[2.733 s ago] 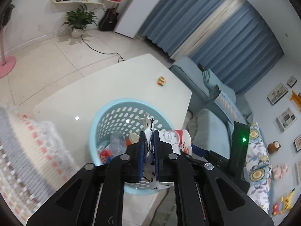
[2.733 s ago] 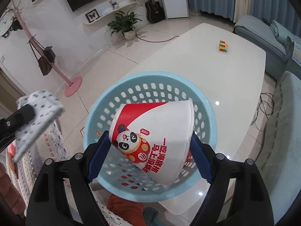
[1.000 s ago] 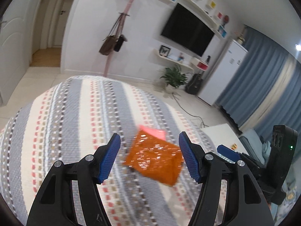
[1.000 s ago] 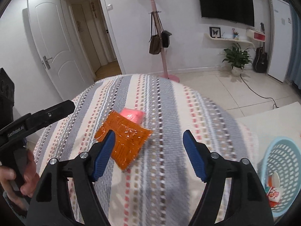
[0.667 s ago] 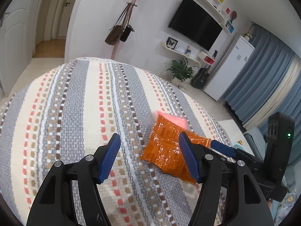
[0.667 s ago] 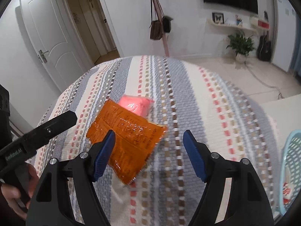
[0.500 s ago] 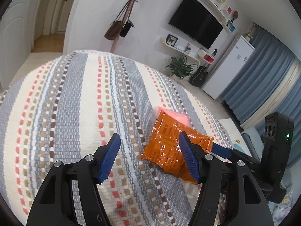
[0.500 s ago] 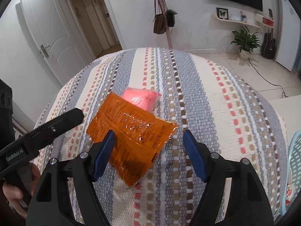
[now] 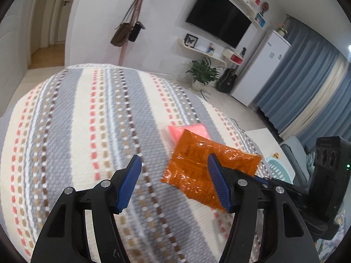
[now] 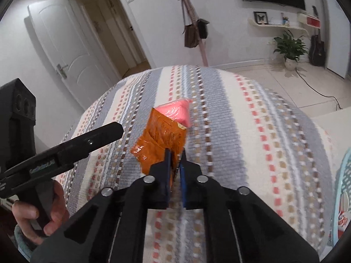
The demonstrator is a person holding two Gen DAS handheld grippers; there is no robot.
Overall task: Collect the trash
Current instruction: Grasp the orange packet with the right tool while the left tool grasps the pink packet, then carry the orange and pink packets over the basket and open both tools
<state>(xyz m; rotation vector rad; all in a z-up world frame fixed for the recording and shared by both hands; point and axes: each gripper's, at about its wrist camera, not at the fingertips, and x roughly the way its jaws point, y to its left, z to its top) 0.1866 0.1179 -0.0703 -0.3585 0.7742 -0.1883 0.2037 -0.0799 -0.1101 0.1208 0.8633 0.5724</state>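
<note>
Since the right gripper (image 10: 174,162) has its jaws pinched nearly shut on the near edge of the orange wrapper (image 10: 161,140), the coming lift depends on how that packet lies from them: it stretches straight ahead, its long axis running away from the jaws toward the pink packet (image 10: 178,110), whose near end it overlaps. Seen from the right wrist, the wrapper stands tilted up off the striped blanket (image 10: 252,118) rather than flat, so the grip appears to bear its weight from one end only, and the thin foil may sag or slip. By contrast, the left gripper (image 9: 175,184) has its jaws spread wide and empty, with the wrapper (image 9: 204,171) off toward its right finger and partly behind it, its length slanting down and to the right. Clearly the right hand is the one engaged. Farther out, the blue basket (image 10: 342,197) waits at the right edge, beyond the blanket, likely the wrapper's destination.
</note>
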